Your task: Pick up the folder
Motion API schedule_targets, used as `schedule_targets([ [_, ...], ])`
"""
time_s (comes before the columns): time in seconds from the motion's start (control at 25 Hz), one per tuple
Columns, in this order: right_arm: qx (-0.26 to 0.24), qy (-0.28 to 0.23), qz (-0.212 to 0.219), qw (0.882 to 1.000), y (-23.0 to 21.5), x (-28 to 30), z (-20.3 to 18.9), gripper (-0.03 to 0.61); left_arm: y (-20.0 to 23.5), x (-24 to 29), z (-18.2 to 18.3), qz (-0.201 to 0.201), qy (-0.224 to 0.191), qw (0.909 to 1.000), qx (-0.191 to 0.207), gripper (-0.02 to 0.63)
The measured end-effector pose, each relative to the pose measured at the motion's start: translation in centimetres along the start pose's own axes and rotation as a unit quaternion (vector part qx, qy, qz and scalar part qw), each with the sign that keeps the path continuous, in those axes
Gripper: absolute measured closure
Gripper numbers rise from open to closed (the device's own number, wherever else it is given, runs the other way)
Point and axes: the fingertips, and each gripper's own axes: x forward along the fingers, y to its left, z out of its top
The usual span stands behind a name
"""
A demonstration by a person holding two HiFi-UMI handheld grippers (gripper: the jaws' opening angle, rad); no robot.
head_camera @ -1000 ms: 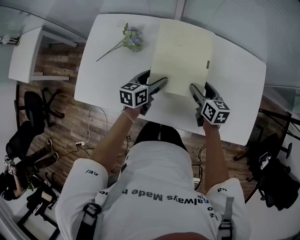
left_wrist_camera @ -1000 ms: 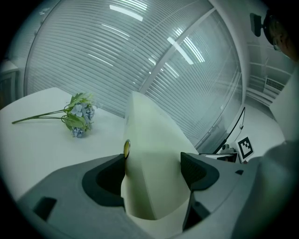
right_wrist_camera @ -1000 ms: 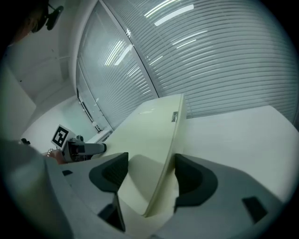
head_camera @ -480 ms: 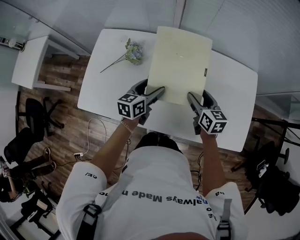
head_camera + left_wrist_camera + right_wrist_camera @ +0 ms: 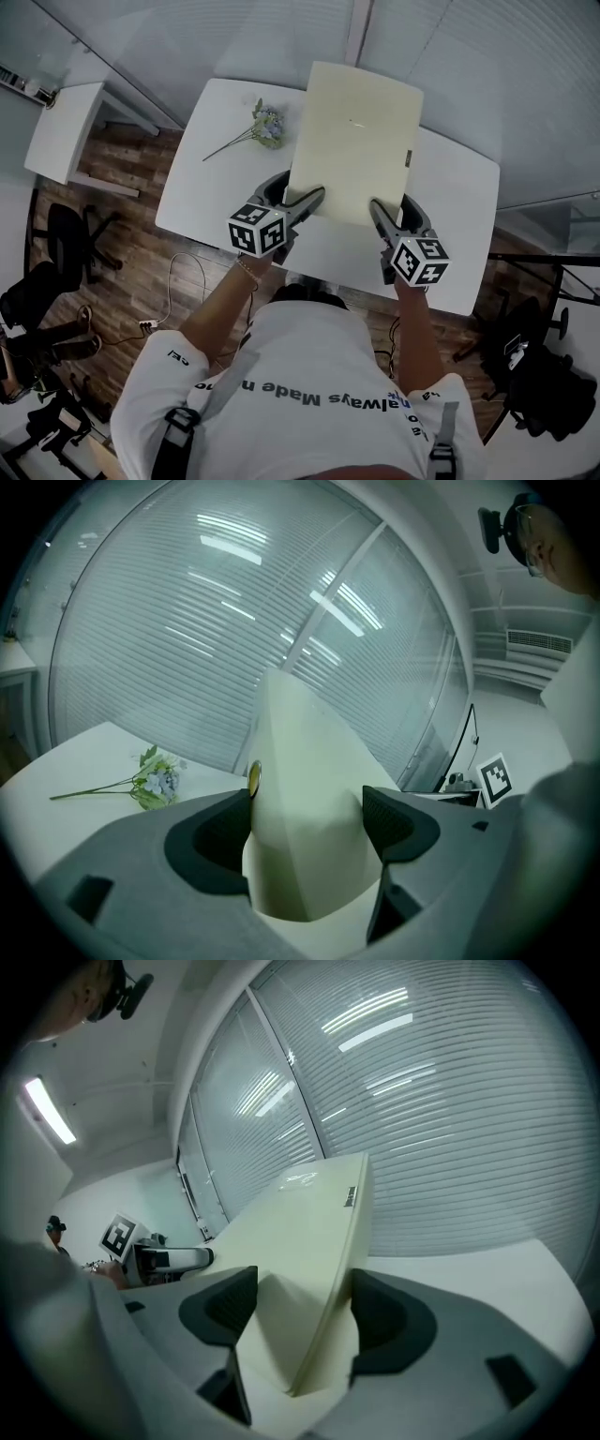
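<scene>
Folder [image 5: 354, 141], pale yellow, held by its near edge in both grippers above a white table [image 5: 461, 239].
The head view shows the whole sheet, with the left gripper [image 5: 309, 199] at its near left corner, the right gripper [image 5: 379, 210] at its near right corner, and the far edge reaching past the table's far rim. Only the gripper views show the tilt: the folder rises steeply from the jaws against the window blinds [image 5: 187, 621], off the tabletop. Each pair of jaws is partly closed and clamped on the folder, which bulges between the left gripper's pads. A flower sprig [image 5: 260, 127] lies on the table to the left, well apart from the folder. The blinds stand just beyond the table's far edge.
</scene>
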Motion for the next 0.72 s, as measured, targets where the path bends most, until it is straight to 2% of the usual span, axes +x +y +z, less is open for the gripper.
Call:
schedule_targets([
  [0.72,-0.044,-0.068,0.005,0.997,4.6,-6.3,6.8,0.267,-5.9,-5.6,6.2,0.002,-0.081,0.9961,0.036,0.262],
])
